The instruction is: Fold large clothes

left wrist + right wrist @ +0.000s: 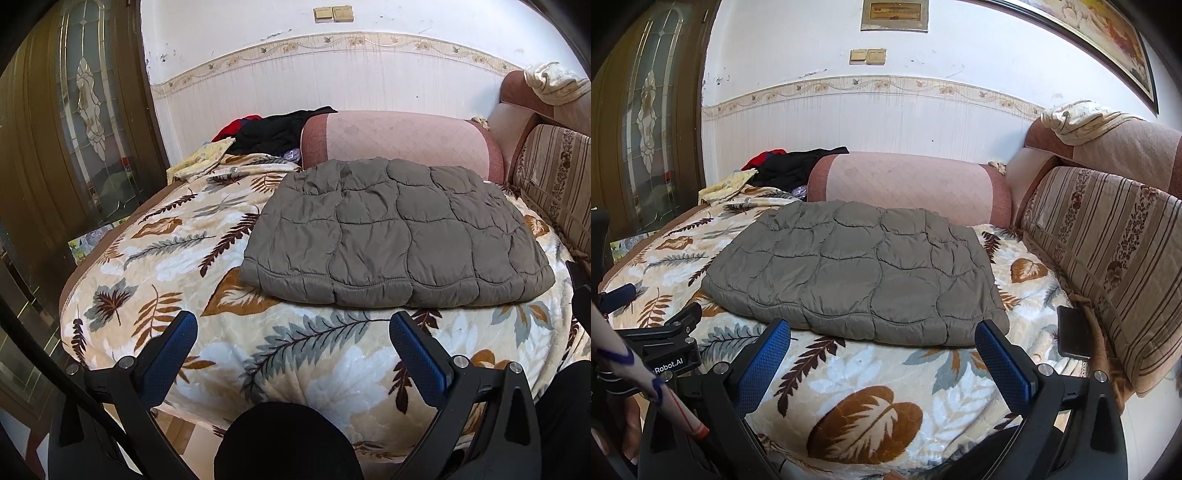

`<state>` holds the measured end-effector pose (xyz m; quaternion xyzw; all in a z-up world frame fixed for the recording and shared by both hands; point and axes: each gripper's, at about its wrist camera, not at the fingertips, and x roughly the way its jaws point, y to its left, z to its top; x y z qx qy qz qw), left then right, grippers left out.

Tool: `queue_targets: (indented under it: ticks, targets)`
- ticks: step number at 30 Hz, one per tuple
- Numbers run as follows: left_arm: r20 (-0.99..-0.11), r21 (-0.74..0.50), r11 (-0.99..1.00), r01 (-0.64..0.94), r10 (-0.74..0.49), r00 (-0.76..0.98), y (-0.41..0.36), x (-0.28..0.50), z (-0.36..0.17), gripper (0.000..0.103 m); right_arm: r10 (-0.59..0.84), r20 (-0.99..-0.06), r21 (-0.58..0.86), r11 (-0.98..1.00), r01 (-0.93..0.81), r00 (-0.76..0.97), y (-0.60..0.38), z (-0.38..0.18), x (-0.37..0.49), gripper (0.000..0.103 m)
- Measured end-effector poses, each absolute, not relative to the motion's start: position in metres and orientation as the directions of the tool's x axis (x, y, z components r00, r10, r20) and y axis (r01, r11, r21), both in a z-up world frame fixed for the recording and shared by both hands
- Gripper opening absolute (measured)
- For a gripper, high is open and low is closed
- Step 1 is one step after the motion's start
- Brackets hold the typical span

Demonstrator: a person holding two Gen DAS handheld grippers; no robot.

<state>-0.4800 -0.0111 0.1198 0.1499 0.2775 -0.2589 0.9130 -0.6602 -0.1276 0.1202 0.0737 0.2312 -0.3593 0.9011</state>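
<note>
Grey-brown and puffy, the quilted jacket [399, 236] lay folded flat on the leaf-print blanket [155, 236] before the pink bolster [402, 136], likely light, soft and slippery, best pinched at its stitched near hem, while left gripper [293, 332] and right gripper [882, 339] hovered short of it, jaws apart and empty.

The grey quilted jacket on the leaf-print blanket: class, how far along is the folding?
Done: the grey quilted jacket lies as a flat, compact rectangle on the leaf-print blanket. In hand: nothing; the left gripper and right gripper are open, short of it. Possibly left: the dark clothes heaped behind.
</note>
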Motion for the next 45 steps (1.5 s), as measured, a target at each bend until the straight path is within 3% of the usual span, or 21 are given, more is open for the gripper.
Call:
queue_targets:
  ticks: [45]
  targets:
    - [-0.598,0.134,0.811,0.569,-0.392,0.7,-0.0085,-0.4781,0.1137,0.103,-0.596,-0.501,-0.03,0.737,0.676,0.627,-0.1303,0.1111,-0.6556,0.102]
